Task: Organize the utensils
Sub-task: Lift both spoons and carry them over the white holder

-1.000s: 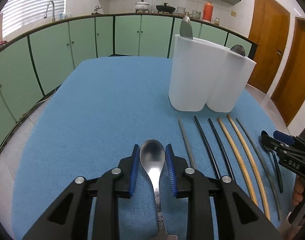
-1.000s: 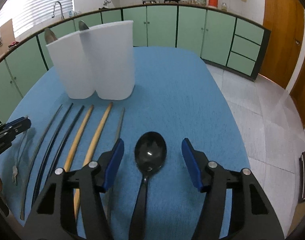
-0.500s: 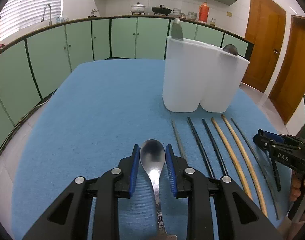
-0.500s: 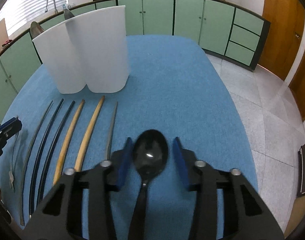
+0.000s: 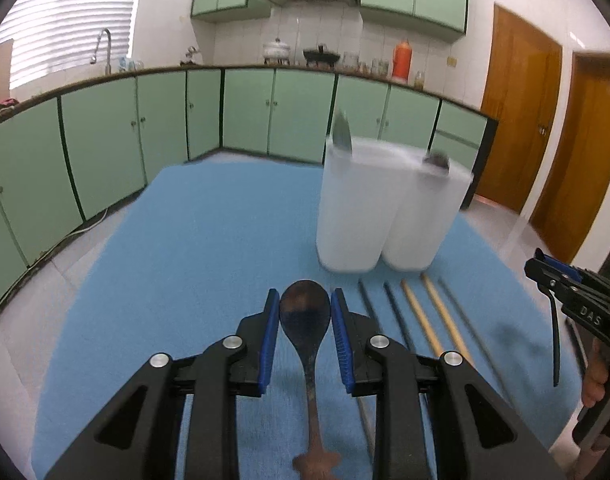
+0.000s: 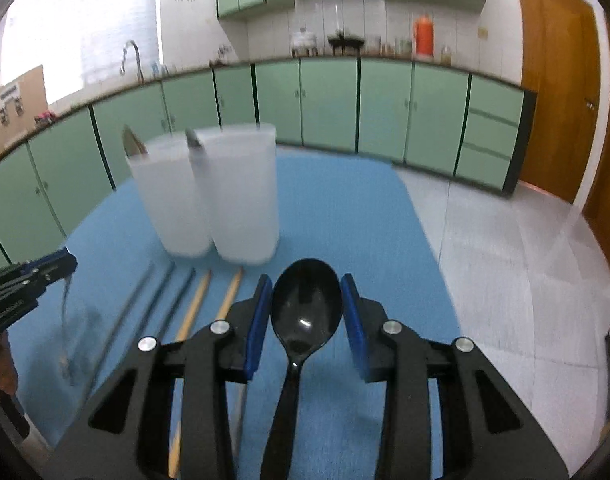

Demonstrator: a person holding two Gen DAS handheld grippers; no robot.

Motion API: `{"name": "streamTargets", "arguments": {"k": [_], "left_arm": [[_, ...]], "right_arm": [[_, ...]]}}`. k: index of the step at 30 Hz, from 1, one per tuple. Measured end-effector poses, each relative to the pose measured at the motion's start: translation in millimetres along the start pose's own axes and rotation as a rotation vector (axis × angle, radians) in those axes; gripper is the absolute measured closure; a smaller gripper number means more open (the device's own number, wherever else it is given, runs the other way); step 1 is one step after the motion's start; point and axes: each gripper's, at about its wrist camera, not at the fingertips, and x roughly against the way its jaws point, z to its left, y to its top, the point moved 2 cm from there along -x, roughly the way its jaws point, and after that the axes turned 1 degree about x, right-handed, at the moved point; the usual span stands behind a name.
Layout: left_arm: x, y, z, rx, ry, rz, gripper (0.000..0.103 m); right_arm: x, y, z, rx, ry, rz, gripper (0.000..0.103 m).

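My left gripper (image 5: pixel 305 312) is shut on a metal spoon (image 5: pixel 306 316), lifted above the blue table. My right gripper (image 6: pixel 307 300) is shut on a black plastic spoon (image 6: pixel 306 304), also lifted. The white two-compartment utensil holder (image 5: pixel 385 208) stands ahead of both grippers, and it also shows in the right wrist view (image 6: pixel 221 196). A spoon tip sticks up from each of its compartments. Several chopsticks (image 5: pixel 421 312), black, grey and wooden, lie in a row on the cloth in front of the holder. The right gripper shows at the far right of the left wrist view (image 5: pixel 577 304).
The blue cloth (image 5: pixel 209 240) covers the table, whose right edge (image 6: pixel 433 264) drops to a tiled floor. Green cabinets (image 5: pixel 245 112) run along the back. Wooden doors (image 5: pixel 545 128) stand at the right.
My right gripper closed on the black spoon. Both grippers rose from the table with their spoons, and the holder now looks lower and farther in both views.
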Motion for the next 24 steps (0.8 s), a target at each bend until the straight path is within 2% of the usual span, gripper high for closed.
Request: {"name": "streamTargets", "arguments": {"k": [4, 9, 18, 24], "left_arm": [[17.0, 18.6, 2.8, 0.026, -0.016, -0.094, 0.077], [26.5, 47.5, -0.4, 0.032, -0.044, -0.197, 0.077], [37.1, 112.7, -16.7, 0.012, -0.091, -0.355, 0.077], [41.3, 152.8, -37.1, -0.028, -0.124, -0.446, 0.077]], "right_arm": [[23.8, 23.8, -4.7, -0.013, 0.036, -0.129, 0.069], [32.2, 52.1, -11.5, -0.037, 0.084, -0.234, 0.069], [18.6, 118.3, -9.8, -0.007, 0.135, -0.381, 0.069], [-2.1, 154.3, -10.3, -0.019, 0.145, -0.446, 0.069]]}}
